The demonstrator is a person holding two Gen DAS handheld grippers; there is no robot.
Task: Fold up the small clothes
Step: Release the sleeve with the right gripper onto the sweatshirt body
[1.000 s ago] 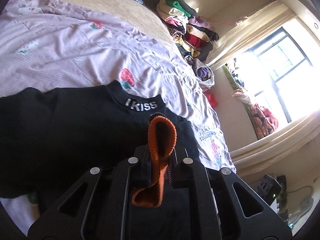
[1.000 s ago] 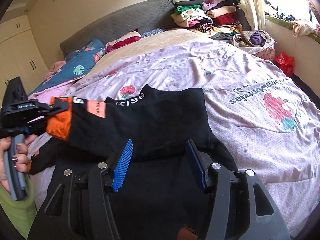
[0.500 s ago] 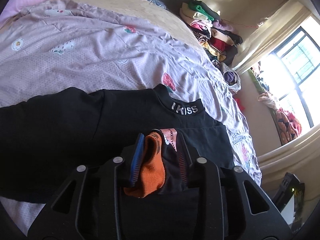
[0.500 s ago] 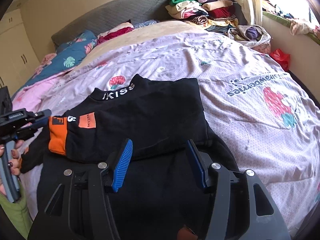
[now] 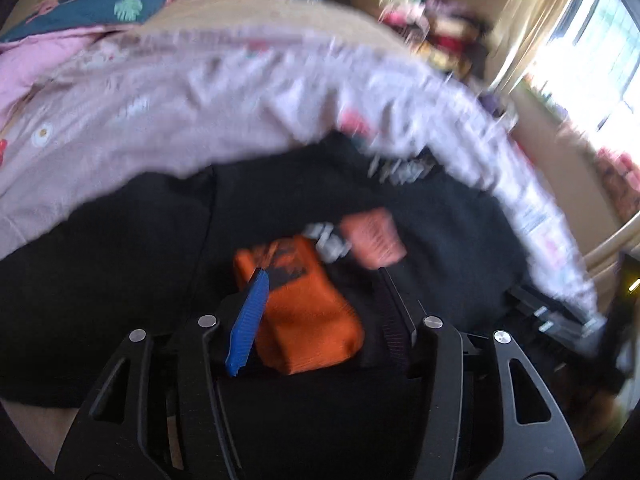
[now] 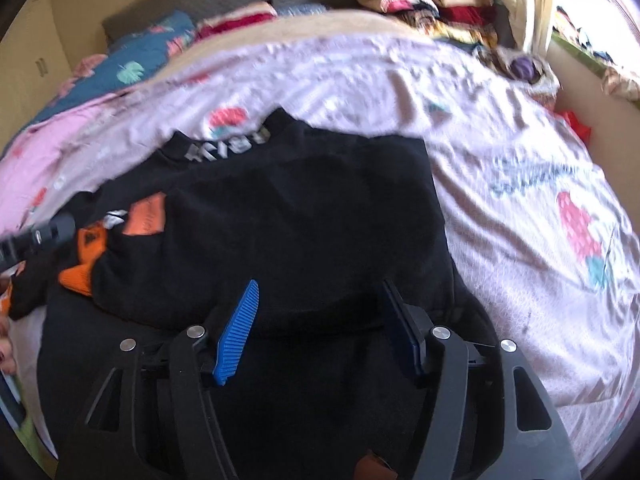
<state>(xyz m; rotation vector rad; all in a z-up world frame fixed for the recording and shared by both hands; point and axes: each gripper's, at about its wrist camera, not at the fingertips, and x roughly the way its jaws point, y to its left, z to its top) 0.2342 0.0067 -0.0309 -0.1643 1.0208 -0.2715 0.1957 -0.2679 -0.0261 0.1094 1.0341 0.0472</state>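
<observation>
Left wrist view, smeared by motion: the left tongs stand partly apart, their jaws having just been opening, with the orange cuff of the black sweatshirt lying loose between them. The blue pad is clear of the cloth, so I judge the cuff is let go; the sleeve seems laid across the body on purpose, as one fold. The garment lies flat on the bed, collar lettering away from the camera.

Right wrist view: the right tongs are fairly wide, jaws having just been opening further, nothing gripped; black fabric lies under and between them. They hang over the folded-in right side, probably to press or take the next fold. The sweatshirt shows a straight folded edge on its right, its grey-lettered collar toward the pillows, the orange cuff at left beside the left tongs' tip.
</observation>
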